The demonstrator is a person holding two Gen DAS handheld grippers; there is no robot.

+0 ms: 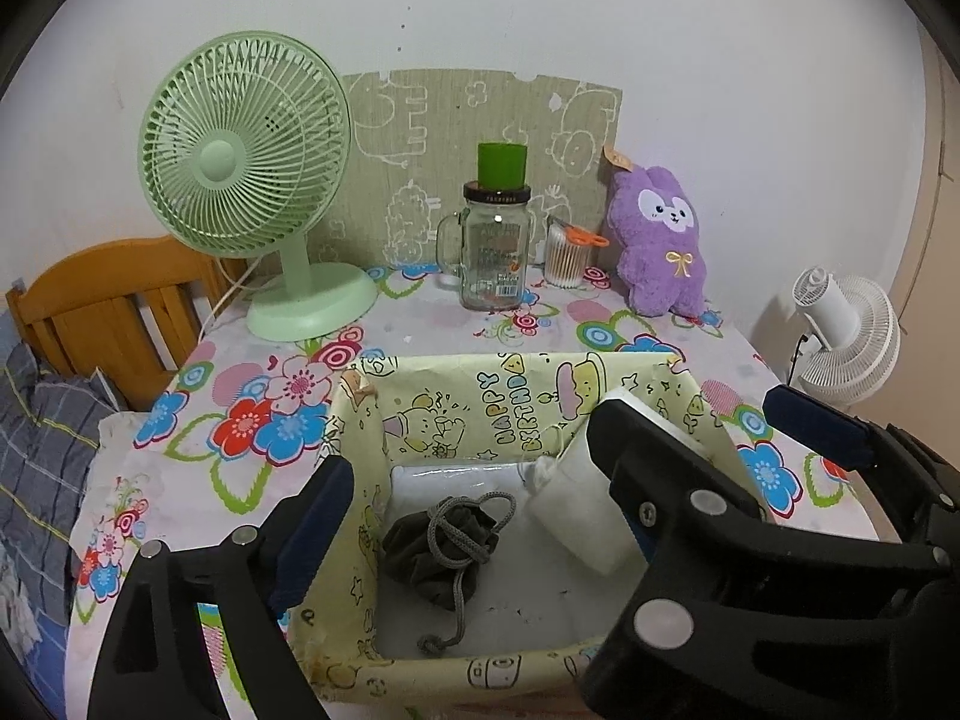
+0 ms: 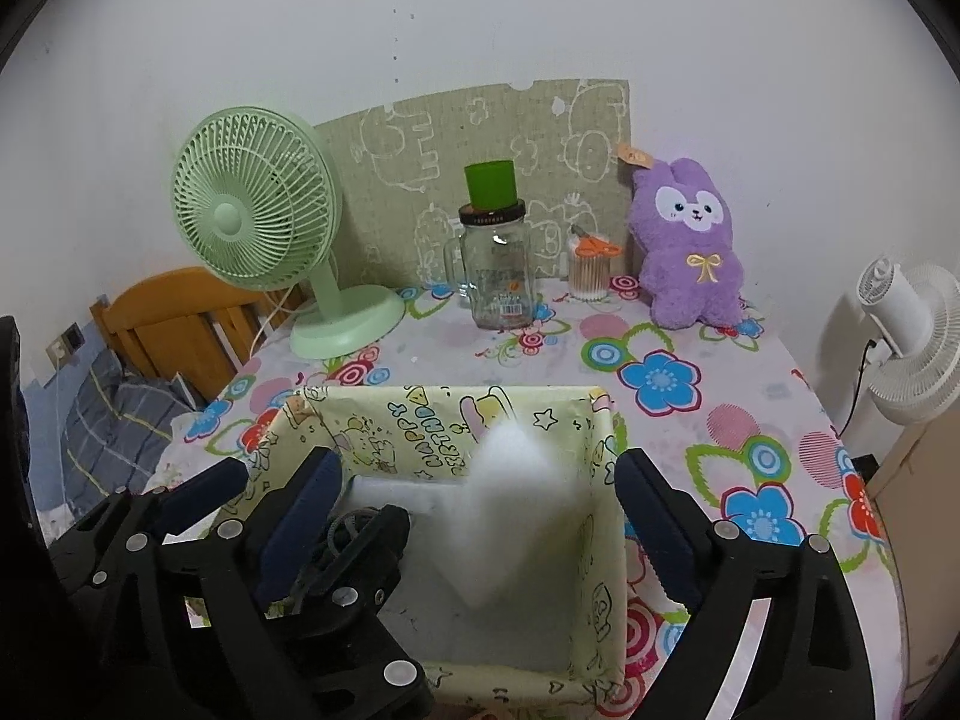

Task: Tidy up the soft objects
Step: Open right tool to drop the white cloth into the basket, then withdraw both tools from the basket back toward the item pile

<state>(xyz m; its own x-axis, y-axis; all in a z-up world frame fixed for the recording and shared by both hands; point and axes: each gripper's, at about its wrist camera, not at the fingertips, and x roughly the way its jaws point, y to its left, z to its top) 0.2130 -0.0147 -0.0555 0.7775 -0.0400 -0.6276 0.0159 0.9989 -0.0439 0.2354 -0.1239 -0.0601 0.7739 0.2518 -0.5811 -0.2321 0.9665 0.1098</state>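
Note:
A yellow paper-lined box point(image 1: 516, 396) point(image 2: 456, 414) stands at the near edge of the table. In it lie a dark grey drawstring pouch point(image 1: 441, 546) and a flat white packet point(image 1: 456, 480). A white soft piece point(image 1: 570, 510) leans by the box's right wall; in the right wrist view it is a blurred white shape point(image 2: 510, 480), clear of both pads. My left gripper point(image 1: 468, 450) and my right gripper point(image 2: 477, 456) hang open over the box, their fingers interleaved. A purple plush rabbit point(image 1: 657, 246) point(image 2: 690, 252) sits at the back right.
On the floral tablecloth point(image 1: 252, 420) stand a green desk fan point(image 1: 246, 144), a glass handled jar point(image 1: 492, 252) topped by a green cup, and a tub of cotton swabs point(image 1: 564, 258). A wooden bed frame point(image 1: 114, 300) with bedding is left; a white fan point(image 1: 852, 336) is right.

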